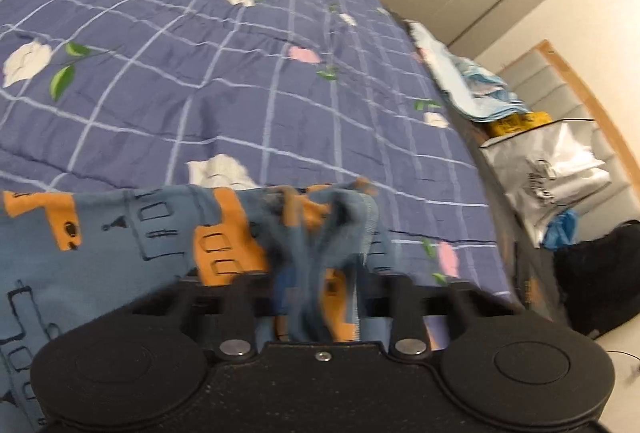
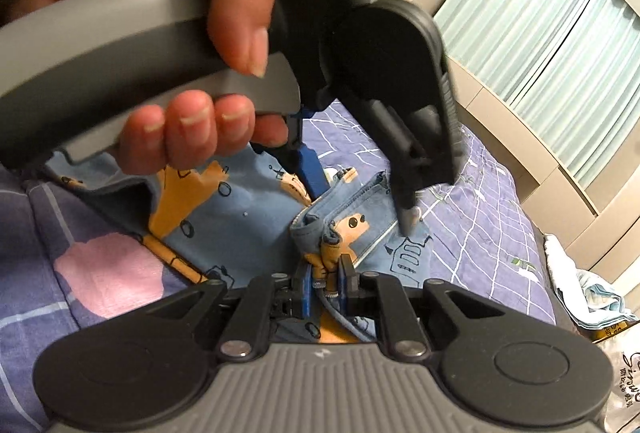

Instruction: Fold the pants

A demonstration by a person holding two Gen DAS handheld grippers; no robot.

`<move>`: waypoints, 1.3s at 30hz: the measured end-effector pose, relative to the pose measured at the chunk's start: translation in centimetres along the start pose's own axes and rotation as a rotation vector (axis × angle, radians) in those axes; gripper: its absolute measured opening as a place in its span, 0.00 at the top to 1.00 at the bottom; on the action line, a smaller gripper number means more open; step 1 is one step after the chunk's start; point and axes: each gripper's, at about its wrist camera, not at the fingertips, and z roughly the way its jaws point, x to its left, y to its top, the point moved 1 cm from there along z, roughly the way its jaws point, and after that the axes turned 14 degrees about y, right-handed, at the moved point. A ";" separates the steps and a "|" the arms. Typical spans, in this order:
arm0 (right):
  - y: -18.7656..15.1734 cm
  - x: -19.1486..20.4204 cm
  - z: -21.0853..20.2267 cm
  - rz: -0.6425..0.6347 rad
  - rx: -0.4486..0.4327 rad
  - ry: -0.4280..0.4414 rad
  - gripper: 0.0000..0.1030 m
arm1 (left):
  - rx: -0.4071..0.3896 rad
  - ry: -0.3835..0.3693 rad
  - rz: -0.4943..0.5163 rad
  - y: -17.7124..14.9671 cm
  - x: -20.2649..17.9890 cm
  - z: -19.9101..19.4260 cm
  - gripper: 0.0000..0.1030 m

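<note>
Both claws are clamped nearly closed on the blue-and-orange pants (image 2: 224,205), which lie on the bed (image 1: 240,73): left claw (image 1: 316,297) bunches fabric at lower centre; right claw (image 2: 326,283) pinches a fold. Only the right view shows the hand (image 2: 192,33) holding the other tool.

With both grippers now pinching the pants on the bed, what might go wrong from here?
1. The left gripper holds a thick bunched wad of the pants, so the fold may come out lumpy.
2. The right gripper pinches only a small rolled edge, which might slip out when lifted.
3. The two grippers sit close together and could bump.
</note>
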 end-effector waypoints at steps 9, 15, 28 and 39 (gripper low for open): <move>0.3 0.5 -2.1 0.010 -0.048 -0.021 0.86 | -0.084 -0.035 -0.013 -0.4 0.2 -3.6 0.92; 1.4 0.5 -4.1 0.100 -0.123 0.111 0.86 | -0.118 0.001 -0.039 -1.5 2.6 -6.8 0.92; 2.8 2.7 -3.5 0.104 -0.117 0.214 0.86 | -0.135 0.028 -0.143 -3.4 7.6 -8.7 0.93; 5.9 3.5 -4.6 0.095 -0.190 0.362 0.86 | -0.212 0.058 -0.175 -4.6 11.9 -14.7 0.93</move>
